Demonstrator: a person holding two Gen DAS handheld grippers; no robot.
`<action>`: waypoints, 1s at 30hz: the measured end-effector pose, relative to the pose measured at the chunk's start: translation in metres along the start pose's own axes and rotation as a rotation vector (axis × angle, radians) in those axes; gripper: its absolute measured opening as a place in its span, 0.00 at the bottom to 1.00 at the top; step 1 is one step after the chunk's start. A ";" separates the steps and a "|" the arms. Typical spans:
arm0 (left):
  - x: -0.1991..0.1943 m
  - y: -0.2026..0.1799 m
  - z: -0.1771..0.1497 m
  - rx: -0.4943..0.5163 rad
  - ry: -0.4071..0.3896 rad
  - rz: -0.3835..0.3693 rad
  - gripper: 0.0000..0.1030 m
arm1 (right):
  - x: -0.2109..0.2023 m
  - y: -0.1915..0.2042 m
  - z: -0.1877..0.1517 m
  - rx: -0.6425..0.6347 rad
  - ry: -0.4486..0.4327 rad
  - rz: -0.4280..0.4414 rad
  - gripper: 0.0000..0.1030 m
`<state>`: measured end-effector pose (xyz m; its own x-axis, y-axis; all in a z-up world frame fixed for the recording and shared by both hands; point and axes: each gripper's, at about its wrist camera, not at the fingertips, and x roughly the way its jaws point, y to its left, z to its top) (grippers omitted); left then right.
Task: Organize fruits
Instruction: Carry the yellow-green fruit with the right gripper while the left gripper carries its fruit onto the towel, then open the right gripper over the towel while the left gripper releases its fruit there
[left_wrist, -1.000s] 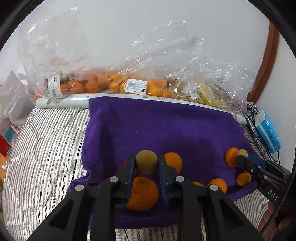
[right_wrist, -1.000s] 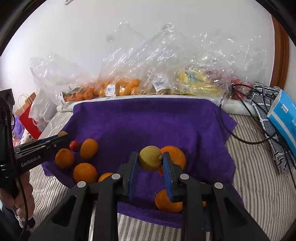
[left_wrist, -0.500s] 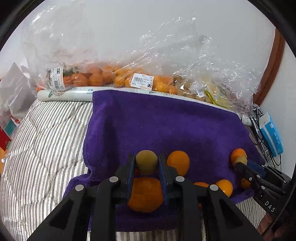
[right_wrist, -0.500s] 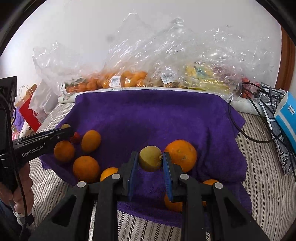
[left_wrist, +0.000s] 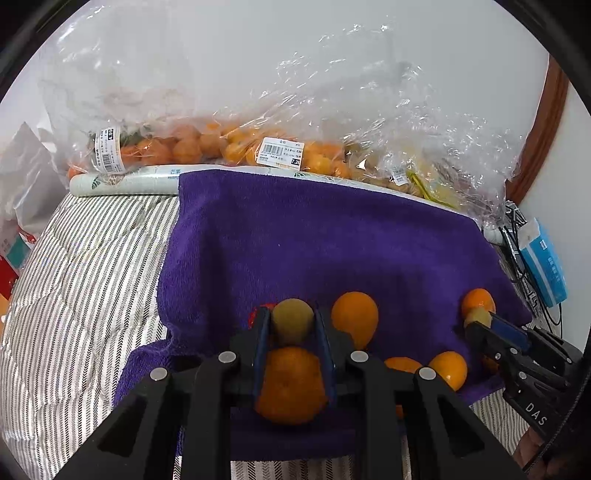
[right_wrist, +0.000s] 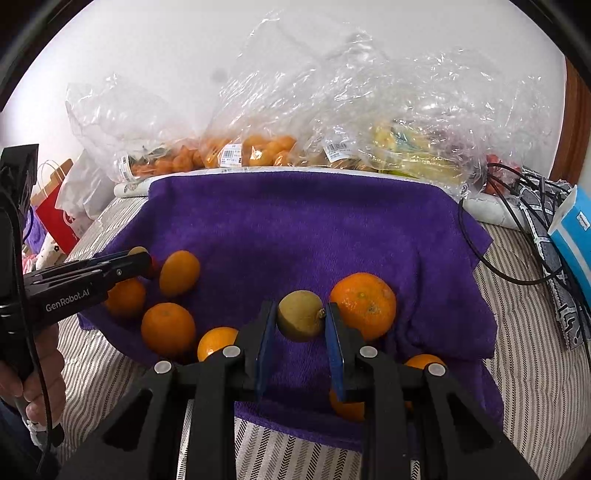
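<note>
A purple towel (left_wrist: 314, 251) lies over striped bedding, with several loose oranges along its near edge. My left gripper (left_wrist: 291, 317) is shut on a small green-brown round fruit (left_wrist: 293, 326), held just above an orange (left_wrist: 291, 387). Another orange (left_wrist: 354, 317) lies to its right. My right gripper (right_wrist: 301, 310) is shut on a similar green-brown fruit (right_wrist: 301, 321) beside a large orange (right_wrist: 364, 304). In the right wrist view the left gripper (right_wrist: 142, 260) comes in from the left over more oranges (right_wrist: 168, 328). The left wrist view shows the right gripper (left_wrist: 480, 325) at the right.
Clear plastic bags of oranges (left_wrist: 207, 147) and other fruit (right_wrist: 413, 155) line the wall behind the towel, on a white roll (left_wrist: 122, 182). A blue box (right_wrist: 576, 236) and black cables (right_wrist: 509, 273) lie at the right. A red paper bag (right_wrist: 55, 221) stands at the left.
Both grippers stay shut on their small fruits. The views have shifted only slightly; nothing on the towel has visibly moved.
</note>
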<state>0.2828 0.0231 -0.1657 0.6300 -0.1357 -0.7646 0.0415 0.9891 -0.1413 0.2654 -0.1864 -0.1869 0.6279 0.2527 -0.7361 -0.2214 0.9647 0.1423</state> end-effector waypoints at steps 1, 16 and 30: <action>0.000 0.000 0.000 0.001 0.000 0.001 0.23 | 0.001 0.000 0.000 0.000 0.002 0.001 0.26; -0.005 -0.002 -0.001 0.011 -0.012 -0.024 0.33 | 0.004 0.003 -0.002 -0.021 0.016 -0.004 0.26; -0.011 -0.004 -0.001 0.010 -0.012 -0.051 0.47 | 0.006 0.002 -0.003 -0.026 0.028 0.000 0.26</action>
<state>0.2754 0.0207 -0.1575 0.6361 -0.1851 -0.7491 0.0812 0.9815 -0.1735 0.2665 -0.1828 -0.1931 0.6066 0.2500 -0.7546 -0.2409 0.9624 0.1252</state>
